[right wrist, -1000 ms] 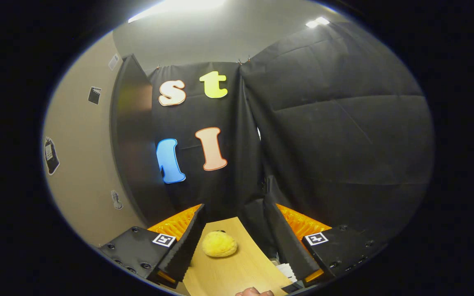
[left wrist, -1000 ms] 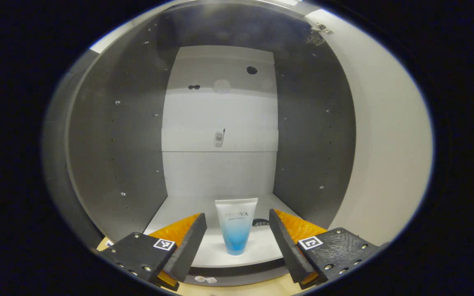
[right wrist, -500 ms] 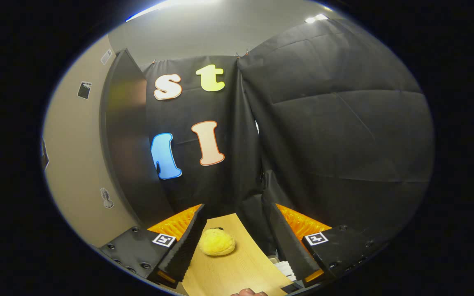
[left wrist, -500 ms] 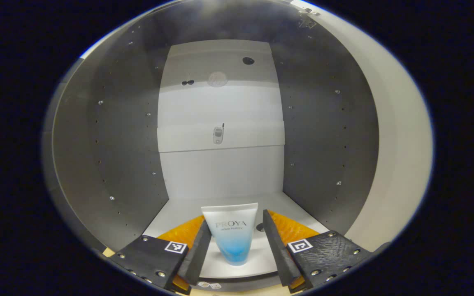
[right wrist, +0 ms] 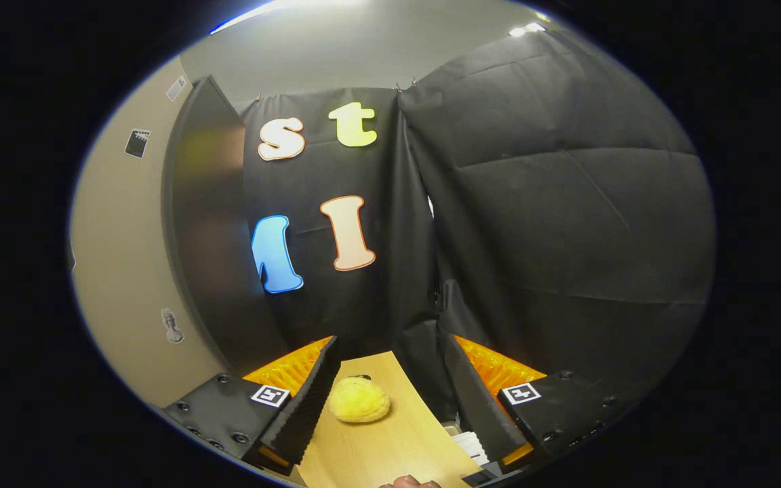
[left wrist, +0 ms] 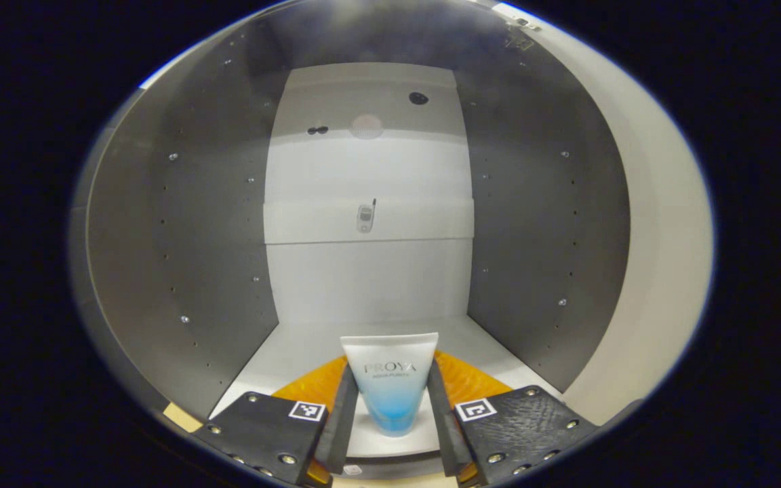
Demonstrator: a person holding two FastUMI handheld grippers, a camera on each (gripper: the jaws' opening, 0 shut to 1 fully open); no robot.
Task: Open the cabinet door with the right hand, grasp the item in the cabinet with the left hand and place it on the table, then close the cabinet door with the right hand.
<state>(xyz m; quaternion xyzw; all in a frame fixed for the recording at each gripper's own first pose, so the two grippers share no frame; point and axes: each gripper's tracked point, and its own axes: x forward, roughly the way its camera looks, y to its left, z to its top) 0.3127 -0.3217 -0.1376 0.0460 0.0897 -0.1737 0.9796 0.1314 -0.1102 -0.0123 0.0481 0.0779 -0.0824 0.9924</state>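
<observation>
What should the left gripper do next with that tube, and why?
Probably lift the tube slightly and draw it out. The left gripper has both fingers against its sides, the tube stands upright on the cabinet floor, and the door is open.

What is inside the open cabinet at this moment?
One white-and-blue tube stands on the cabinet floor, with the left gripper closed on it. The floor directly behind the tube is covered by it.
</observation>
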